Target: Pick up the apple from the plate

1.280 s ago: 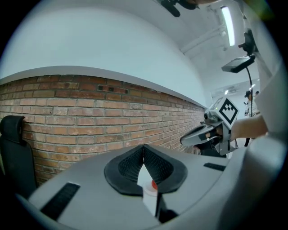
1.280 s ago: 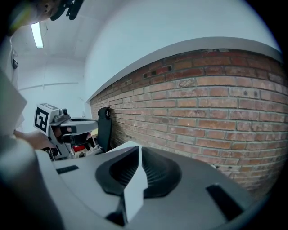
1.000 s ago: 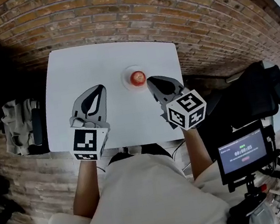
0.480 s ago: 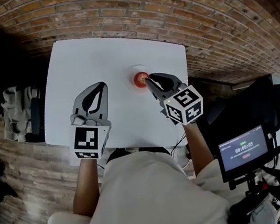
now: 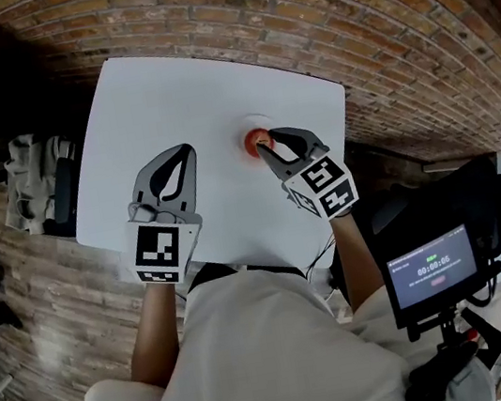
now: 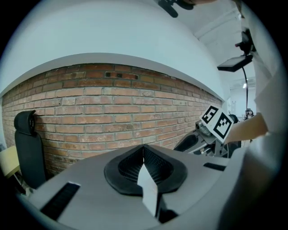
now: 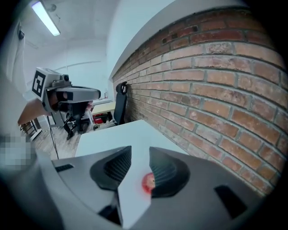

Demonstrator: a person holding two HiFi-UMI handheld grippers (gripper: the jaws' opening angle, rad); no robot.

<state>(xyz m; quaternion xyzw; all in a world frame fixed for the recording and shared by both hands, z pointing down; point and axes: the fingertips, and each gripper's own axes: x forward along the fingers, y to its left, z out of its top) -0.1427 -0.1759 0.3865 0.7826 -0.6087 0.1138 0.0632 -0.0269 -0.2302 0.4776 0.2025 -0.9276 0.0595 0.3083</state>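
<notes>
Right gripper (image 7: 140, 150): jaws just opening, part-open, empty; apple (image 7: 146, 183) just ahead, not between.
Advice: widen, straddle apple, close gently.

A red brick wall (image 6: 112, 103) runs behind the white table (image 5: 166, 95); a black chair (image 6: 28, 143) stands nearby (a ceiling strip light (image 7: 45, 18) glows overhead).
</notes>
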